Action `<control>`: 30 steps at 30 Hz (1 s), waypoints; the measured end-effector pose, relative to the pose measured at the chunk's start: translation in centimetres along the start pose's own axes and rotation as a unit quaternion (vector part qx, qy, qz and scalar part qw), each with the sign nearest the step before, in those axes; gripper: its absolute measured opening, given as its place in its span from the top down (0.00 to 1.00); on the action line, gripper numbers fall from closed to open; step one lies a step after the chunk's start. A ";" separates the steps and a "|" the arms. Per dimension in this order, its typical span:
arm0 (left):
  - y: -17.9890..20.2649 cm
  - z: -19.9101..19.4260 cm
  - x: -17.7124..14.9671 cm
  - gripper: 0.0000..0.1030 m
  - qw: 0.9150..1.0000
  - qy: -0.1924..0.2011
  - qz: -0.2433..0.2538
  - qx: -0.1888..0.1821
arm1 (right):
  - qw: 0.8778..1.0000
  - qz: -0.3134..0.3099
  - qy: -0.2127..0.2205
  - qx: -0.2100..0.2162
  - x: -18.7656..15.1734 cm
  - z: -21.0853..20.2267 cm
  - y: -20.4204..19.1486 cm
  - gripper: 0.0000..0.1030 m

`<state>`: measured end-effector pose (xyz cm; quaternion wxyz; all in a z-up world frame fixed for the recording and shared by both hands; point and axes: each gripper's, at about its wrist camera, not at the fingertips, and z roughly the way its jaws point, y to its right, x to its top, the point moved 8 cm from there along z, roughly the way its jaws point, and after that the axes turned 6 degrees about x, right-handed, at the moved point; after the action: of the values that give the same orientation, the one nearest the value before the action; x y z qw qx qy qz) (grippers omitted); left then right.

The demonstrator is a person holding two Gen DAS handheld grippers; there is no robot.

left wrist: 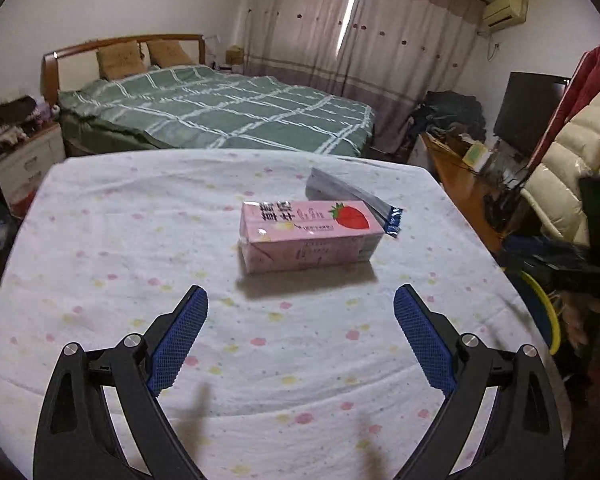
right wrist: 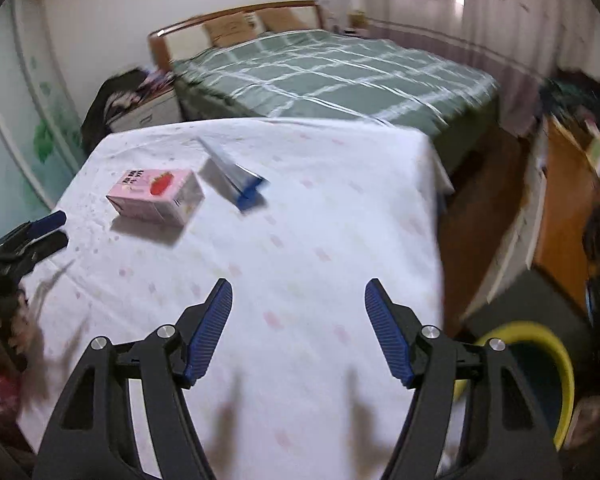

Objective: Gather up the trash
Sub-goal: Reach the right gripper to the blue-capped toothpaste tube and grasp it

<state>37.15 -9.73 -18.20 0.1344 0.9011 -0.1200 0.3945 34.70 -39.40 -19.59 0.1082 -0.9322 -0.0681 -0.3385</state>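
Note:
A pink strawberry milk carton point(left wrist: 306, 236) lies on its side on the cloth-covered table point(left wrist: 140, 240). Just behind it rests a silver wrapper point(left wrist: 352, 196) with a blue end. My left gripper point(left wrist: 300, 304) hangs open a little in front of the carton, nothing between its blue pads. In the right wrist view the carton point(right wrist: 156, 196) and the wrapper point(right wrist: 236, 180) lie far ahead to the left. My right gripper point(right wrist: 299, 300) is open over bare cloth near the table's right edge, holding nothing. The left gripper's fingers point(right wrist: 48, 224) show at the left edge.
A yellow-rimmed bin point(right wrist: 540, 368) stands on the floor right of the table, also glimpsed as the yellow rim point(left wrist: 548, 312). A bed point(left wrist: 220, 108) with a green checked cover lies beyond the table. A wooden desk point(left wrist: 460, 176) and hung coats point(left wrist: 572, 152) crowd the right side.

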 end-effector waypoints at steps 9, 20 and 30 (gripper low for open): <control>-0.5 0.8 -0.6 0.10 0.998 -0.020 -0.055 -0.034 | 0.995 -0.095 -0.022 -0.007 6.0 8.9 -4.4 0.38; -0.2 0.6 -0.8 0.09 0.998 -0.022 -0.054 -0.039 | 0.987 -0.146 -0.057 -0.025 8.2 14.3 -4.9 0.53; 0.3 0.2 -1.3 0.09 0.997 -0.024 -0.055 -0.042 | 0.992 -0.104 -0.074 -0.004 7.5 14.3 -4.7 0.74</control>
<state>36.29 -9.89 -19.27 0.1904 0.9093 -0.0899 0.3590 48.29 -30.94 -24.65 0.0633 -0.9429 -0.1712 -0.2787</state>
